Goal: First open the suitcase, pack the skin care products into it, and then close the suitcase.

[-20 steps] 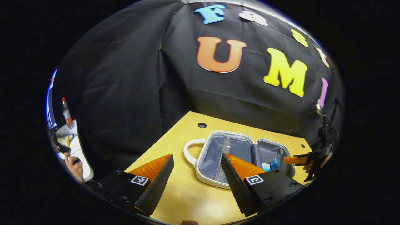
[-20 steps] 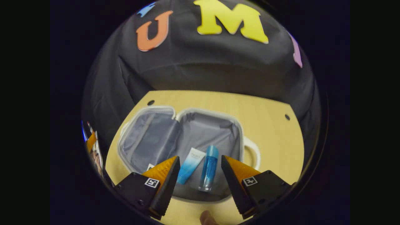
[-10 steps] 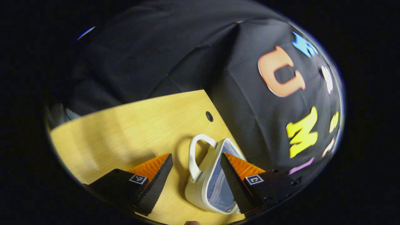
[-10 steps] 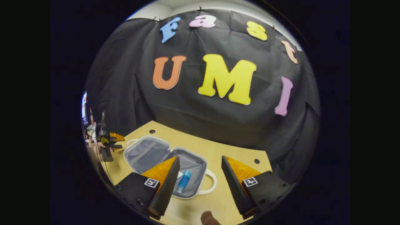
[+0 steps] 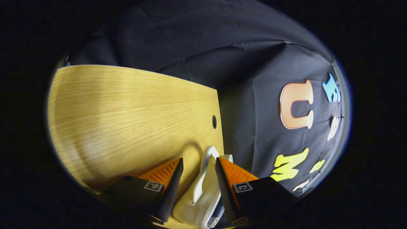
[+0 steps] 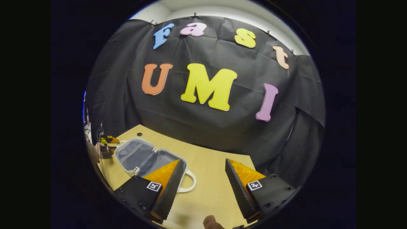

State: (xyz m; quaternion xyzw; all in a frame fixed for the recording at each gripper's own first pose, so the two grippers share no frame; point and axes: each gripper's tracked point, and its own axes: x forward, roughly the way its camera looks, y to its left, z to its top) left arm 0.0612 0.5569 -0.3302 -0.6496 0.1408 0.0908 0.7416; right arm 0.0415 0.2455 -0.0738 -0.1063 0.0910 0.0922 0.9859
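Note:
The white suitcase (image 6: 135, 156) lies open on the wooden table (image 6: 206, 171), grey lining up, its right handle (image 6: 188, 183) pointing at my right gripper. In the left gripper view my left gripper (image 5: 198, 160) straddles the left half's rim and white handle (image 5: 201, 179); both fingers press the shell (image 5: 194, 206). The right gripper view shows that same left gripper (image 6: 109, 141) and the hand (image 6: 94, 153) holding it at the case's left edge. My right gripper (image 6: 204, 160) stands open over bare table right of the case, one finger (image 6: 167, 186) covering the case's near part.
Black cloth walls close off the table's far and left sides. A small round hole (image 5: 214, 121) sits near the table's back edge. Wide bare wood (image 5: 127, 111) stretches left of the case. A thumb (image 6: 210, 223) shows at the bottom edge.
My left gripper swung to the case's left handle side and narrowed onto the rim. My right gripper pulled up and back from the blue bottle and tube, staying open.

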